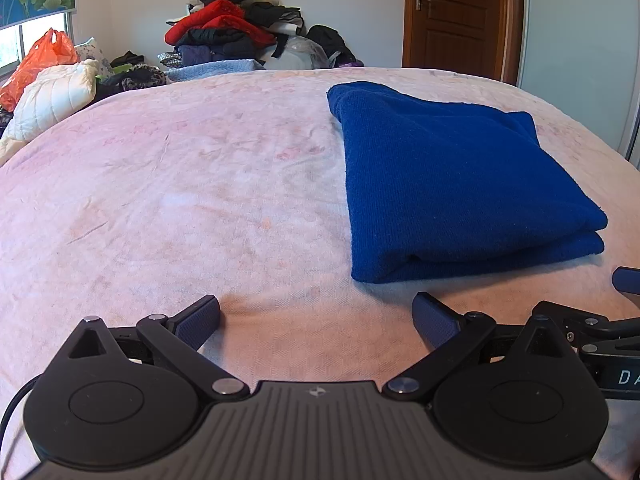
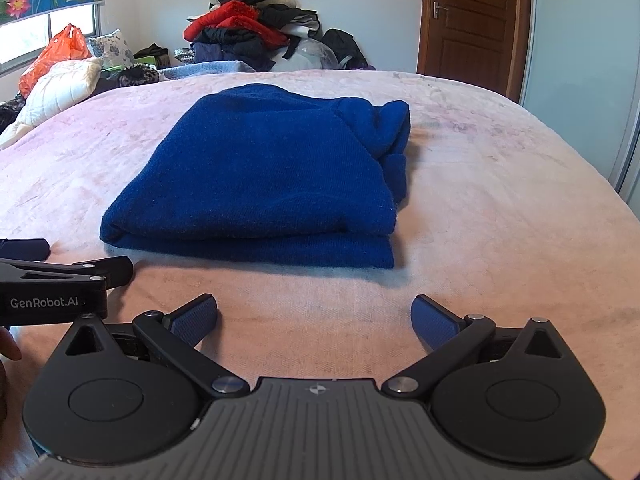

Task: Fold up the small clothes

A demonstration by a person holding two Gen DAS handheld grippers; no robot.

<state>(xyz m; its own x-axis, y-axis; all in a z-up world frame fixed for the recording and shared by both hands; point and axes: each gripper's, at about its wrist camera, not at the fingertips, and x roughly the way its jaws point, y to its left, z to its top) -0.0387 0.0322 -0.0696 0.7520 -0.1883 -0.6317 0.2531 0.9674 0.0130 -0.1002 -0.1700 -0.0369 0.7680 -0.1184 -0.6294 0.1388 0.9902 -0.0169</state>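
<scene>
A dark blue knitted garment point(image 1: 452, 184) lies folded into a thick rectangle on the pink bedspread point(image 1: 180, 184). It also shows in the right wrist view point(image 2: 264, 176), with a bunched edge on its right side. My left gripper point(image 1: 316, 320) is open and empty, low over the bed, in front of and left of the garment's near edge. My right gripper point(image 2: 314, 318) is open and empty, just in front of the garment's near edge. The left gripper's fingers point(image 2: 72, 268) show at the left of the right wrist view.
A pile of red and dark clothes point(image 1: 232, 32) stands beyond the far edge of the bed. A white quilted pillow point(image 1: 52, 96) and an orange plastic bag point(image 1: 40, 56) lie at the far left. A brown door point(image 1: 456, 12) is at the back right.
</scene>
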